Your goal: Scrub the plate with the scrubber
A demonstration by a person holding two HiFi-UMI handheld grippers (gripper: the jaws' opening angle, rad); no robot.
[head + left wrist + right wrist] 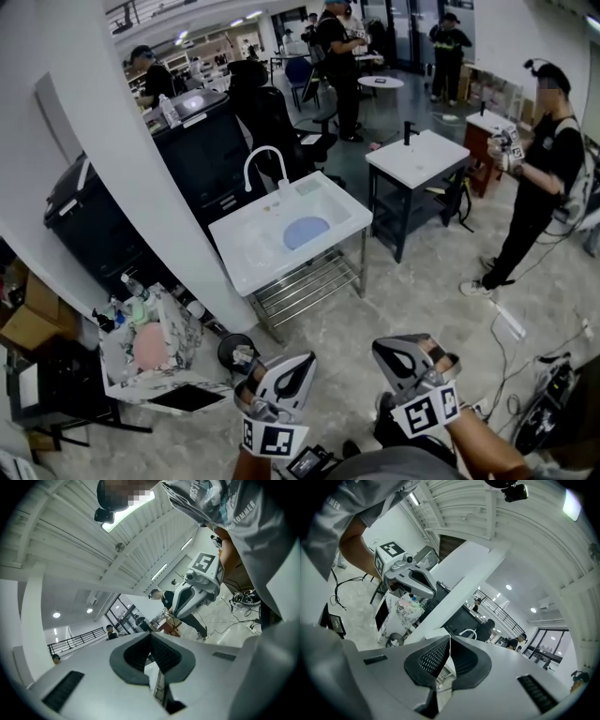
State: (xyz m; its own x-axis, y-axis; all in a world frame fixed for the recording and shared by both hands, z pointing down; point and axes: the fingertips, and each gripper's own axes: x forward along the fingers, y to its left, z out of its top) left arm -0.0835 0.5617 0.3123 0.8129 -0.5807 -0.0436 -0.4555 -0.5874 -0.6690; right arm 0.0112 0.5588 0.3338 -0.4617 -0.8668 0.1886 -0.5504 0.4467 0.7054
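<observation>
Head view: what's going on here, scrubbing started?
Not yet. A person holds the left gripper and right gripper out in front, both shut and empty, standing some way off the sink. A blue plate lies in the basin, untouched. No scrubber can be made out.

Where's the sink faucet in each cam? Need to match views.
Head view: the curved white faucet is just left of centre, upper half, at the back of the white sink.
Left gripper view: not visible.
Right gripper view: the faucet is small, centre, a little below the middle.
Shared landmark: the marble-patterned cart, lower left in the head view, left of centre in the right gripper view.
</observation>
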